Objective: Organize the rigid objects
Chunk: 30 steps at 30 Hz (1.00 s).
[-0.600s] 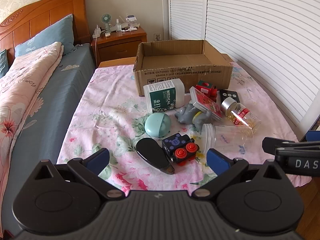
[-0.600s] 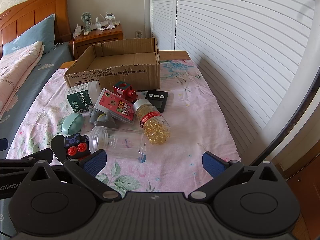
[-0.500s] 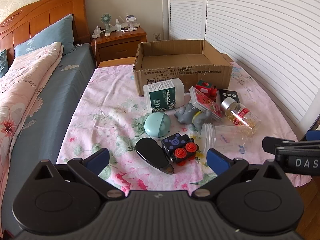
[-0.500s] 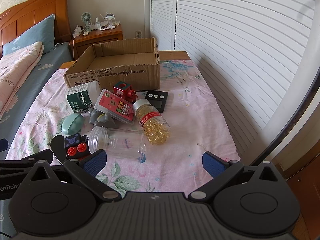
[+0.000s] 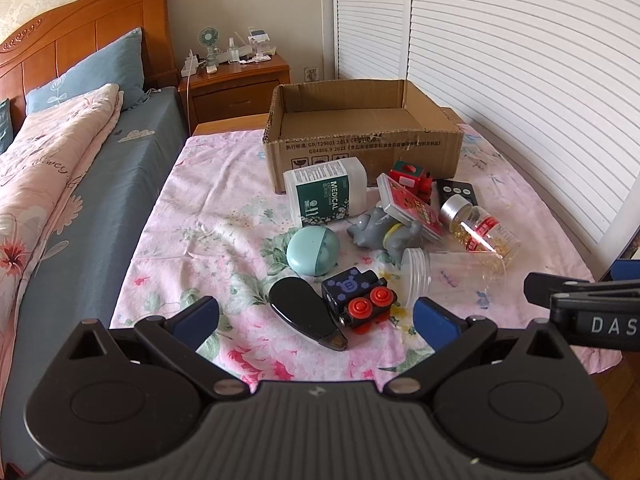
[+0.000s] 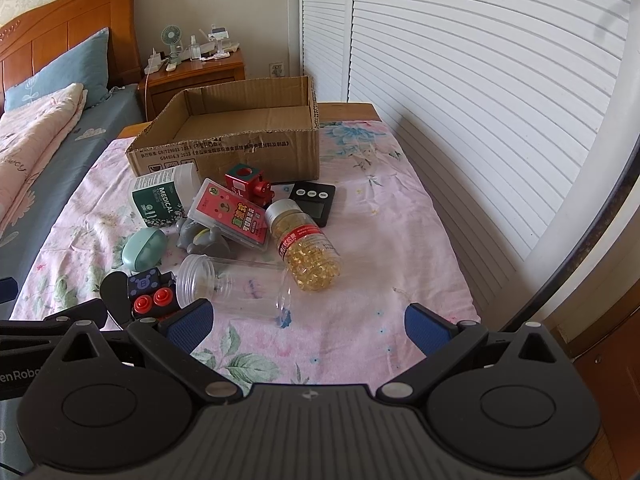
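A heap of small items lies on a pink floral cloth in front of an open cardboard box (image 5: 362,148) (image 6: 224,148). The heap holds a white medical bottle (image 5: 326,194), a teal oval case (image 5: 313,251), a black oval case (image 5: 304,312), a black toy car with red wheels (image 5: 358,300) (image 6: 152,290), a grey figure (image 5: 380,232), a clear jar (image 6: 234,282), a bottle of yellow capsules (image 6: 306,250), a red toy train (image 6: 250,186) and a red card box (image 6: 230,214). My left gripper (image 5: 316,316) hangs open near the black items. My right gripper (image 6: 306,322) is open over bare cloth, holding nothing.
A black digital device (image 6: 316,202) lies right of the heap. A bed with a pink quilt (image 5: 36,184) runs along the left, a wooden nightstand (image 5: 236,88) stands behind, and white louvred doors (image 6: 460,80) line the right. The cloth's right half (image 6: 392,240) is bare.
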Tool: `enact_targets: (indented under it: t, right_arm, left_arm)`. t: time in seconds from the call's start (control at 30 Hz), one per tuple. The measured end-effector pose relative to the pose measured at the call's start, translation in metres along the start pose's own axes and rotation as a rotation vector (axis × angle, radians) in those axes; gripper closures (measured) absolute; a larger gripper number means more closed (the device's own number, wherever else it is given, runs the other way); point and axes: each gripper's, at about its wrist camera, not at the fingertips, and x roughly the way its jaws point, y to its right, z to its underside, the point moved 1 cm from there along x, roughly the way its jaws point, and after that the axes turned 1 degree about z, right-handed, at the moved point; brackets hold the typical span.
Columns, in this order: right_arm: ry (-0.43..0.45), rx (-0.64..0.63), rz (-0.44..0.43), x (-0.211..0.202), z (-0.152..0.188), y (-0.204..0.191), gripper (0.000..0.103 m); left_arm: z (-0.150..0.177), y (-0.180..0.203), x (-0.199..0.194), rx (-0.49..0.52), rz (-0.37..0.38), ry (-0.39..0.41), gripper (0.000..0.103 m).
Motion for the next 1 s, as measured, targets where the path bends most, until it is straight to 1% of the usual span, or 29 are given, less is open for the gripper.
enact_targets:
  t: [0.4,0.47,0.6,0.77,0.87,1.0]
  right_arm:
    - [0.008,-0.010,-0.001,0.003,-0.007,-0.003,0.000]
    - [0.011,-0.014,-0.007,0.004,-0.007,-0.004,0.000]
    - [0.026,-0.029,-0.045,0.005,-0.010,-0.002,0.000]
    - [0.060,-0.066,-0.088,0.012,-0.013,0.003,0.000]
    - [0.056,-0.080,-0.096,0.019,-0.011,0.006,0.000]
    - [0.038,-0.089,-0.094,0.028,-0.008,0.006,0.000]
  left_arm:
    - [-0.005,-0.002,0.004,0.035,0.014,0.010,0.001]
    - [-0.006,-0.003,0.006,0.044,0.026,0.007,0.001]
    - [-0.006,-0.006,0.012,0.062,0.070,0.005,0.001]
    - [0.001,-0.011,0.024,0.123,0.109,0.002,0.001]
    - [0.008,-0.017,0.035,0.152,0.118,-0.007,0.001]
    - [0.018,-0.028,0.054,0.152,0.149,-0.034,0.001]
